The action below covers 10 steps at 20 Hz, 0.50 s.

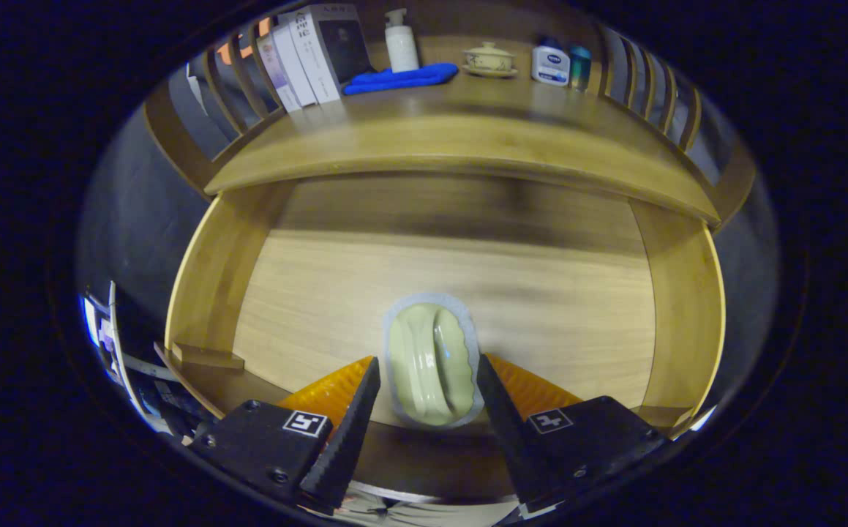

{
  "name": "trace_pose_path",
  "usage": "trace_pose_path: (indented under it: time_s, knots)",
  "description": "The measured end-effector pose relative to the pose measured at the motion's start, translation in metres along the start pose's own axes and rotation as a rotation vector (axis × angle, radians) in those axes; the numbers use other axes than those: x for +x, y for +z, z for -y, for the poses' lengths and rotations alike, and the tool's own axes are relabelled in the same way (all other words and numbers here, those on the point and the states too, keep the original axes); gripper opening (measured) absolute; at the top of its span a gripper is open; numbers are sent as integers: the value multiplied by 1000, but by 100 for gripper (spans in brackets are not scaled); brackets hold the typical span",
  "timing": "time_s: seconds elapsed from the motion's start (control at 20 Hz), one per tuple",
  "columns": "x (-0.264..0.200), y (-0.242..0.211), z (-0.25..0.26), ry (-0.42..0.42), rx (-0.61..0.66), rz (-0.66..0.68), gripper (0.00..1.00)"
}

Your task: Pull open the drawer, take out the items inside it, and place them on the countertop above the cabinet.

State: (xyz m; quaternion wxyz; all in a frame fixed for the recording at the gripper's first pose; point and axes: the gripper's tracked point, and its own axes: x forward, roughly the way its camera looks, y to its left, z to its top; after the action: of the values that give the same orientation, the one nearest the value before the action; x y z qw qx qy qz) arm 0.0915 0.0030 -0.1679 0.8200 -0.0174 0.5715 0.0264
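Gripper view shows my gripper [429, 380] with its fingers spread apart, a soap dish [432, 362] between them, neither finger clearly pressing it. It is pale green, oval, glossy, with a raised ridge and a grey rim, lying on the smooth wooden floor of the open drawer [204, 293]. Above, the countertop [460, 139] carries a blue cloth [400, 78] and a white bottle [401, 42].

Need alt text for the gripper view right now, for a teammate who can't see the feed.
The gripper hangs open over the pulled-out wooden drawer, its fingers either side of a pale green soap-like item in a clear pack on the drawer floor. Beyond, the countertop holds boxes, a blue cloth, a pump bottle and a lidded cup.
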Motion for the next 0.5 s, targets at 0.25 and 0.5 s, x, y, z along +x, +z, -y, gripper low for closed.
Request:
trace_pose_path:
  time_s: [0.25, 0.5]
  knots:
    - [15, 6, 7, -39, 41, -37, 68]
    - [15, 7, 3, -60, -28, -23, 46]
